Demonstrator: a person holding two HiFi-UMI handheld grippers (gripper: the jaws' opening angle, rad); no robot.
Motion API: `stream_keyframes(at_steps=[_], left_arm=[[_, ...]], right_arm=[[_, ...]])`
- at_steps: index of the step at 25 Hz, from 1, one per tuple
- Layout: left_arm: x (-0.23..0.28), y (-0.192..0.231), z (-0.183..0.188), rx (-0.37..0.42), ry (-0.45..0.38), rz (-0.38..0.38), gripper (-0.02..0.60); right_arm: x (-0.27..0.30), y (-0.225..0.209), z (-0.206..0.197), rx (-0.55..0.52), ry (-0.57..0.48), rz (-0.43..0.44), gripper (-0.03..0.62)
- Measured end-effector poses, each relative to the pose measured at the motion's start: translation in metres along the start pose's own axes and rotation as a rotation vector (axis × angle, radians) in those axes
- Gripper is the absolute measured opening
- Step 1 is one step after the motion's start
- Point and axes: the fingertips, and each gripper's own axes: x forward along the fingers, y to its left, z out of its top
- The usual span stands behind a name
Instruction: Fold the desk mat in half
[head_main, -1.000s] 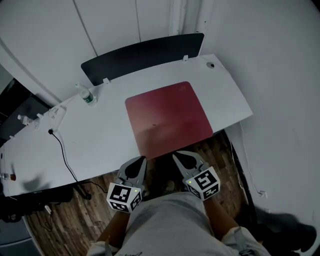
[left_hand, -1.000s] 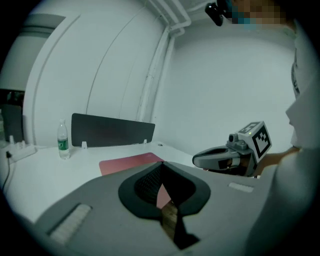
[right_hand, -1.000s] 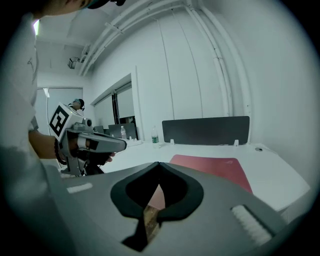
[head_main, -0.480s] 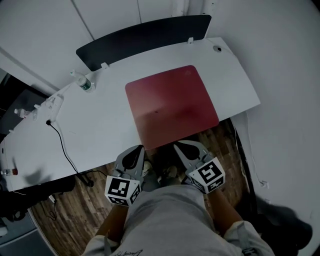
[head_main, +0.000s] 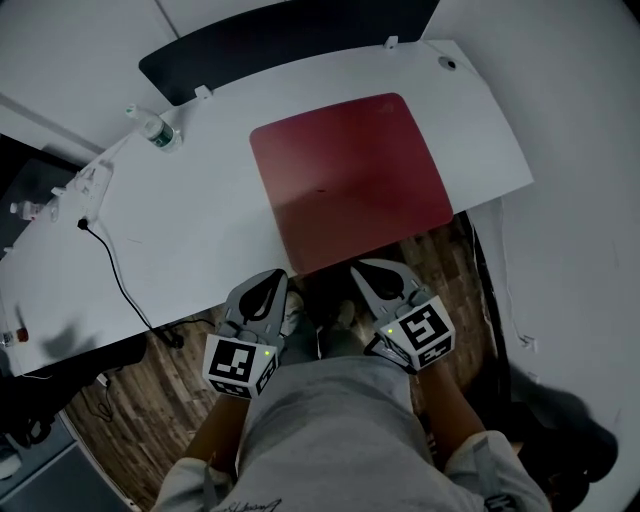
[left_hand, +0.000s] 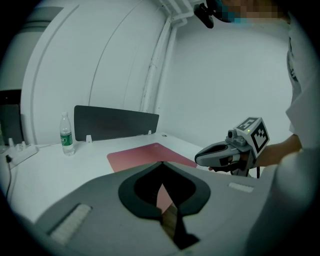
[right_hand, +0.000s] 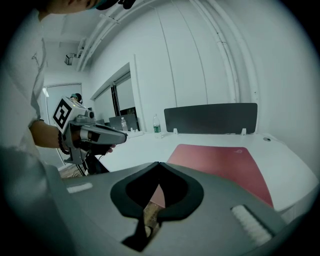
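From the head view, the red desk mat (head_main: 350, 180) lies flat on the white desk (head_main: 200, 230), right of centre, with its near edge running along the desk's front edge. Your left gripper (head_main: 272, 276) and right gripper (head_main: 362, 268) hang off the desk over the wooden floor, just short of that edge and touching nothing. A water bottle (head_main: 153, 128) and a black cable (head_main: 115, 270) sit well to the left, clear of the mat.

In the left gripper view, your jaws meet at the tips with nothing between them; the mat shows beyond them, low and flat.

In the right gripper view, the jaws are likewise pressed together and empty, aimed at the mat's near left part.

The mat looks thin, light and limp, so it should bend easily but sag between two holds. Its underside may cling to the desk. Spread both jaws first, then take the two near corners, where the desk edge lets a lower jaw slip underneath. Lift evenly and carry them toward the far edge.
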Motion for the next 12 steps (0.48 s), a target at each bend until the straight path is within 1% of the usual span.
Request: stream_keyframes(at_steps=[5, 6, 8, 12], left_arm=[[0.004, 0.011, -0.017, -0.011, 0.013, 0.009, 0.018], [0.005, 0.014, -0.020, -0.013, 0.016, 0.011, 0.018], [0.007, 0.018, -0.027, -0.022, 0.024, 0.013, 0.018], [0.012, 0.024, -0.042, -0.040, 0.053, 0.015, 0.018]], right_arm=[[0.017, 0.000, -0.014, -0.038, 0.027, 0.002, 0.009], [0.021, 0.001, -0.018, -0.044, 0.038, 0.010, 0.009], [0.031, 0.003, -0.027, -0.053, 0.062, 0.024, 0.029], [0.050, 0.010, -0.050, -0.112, 0.129, 0.056, 0.037]])
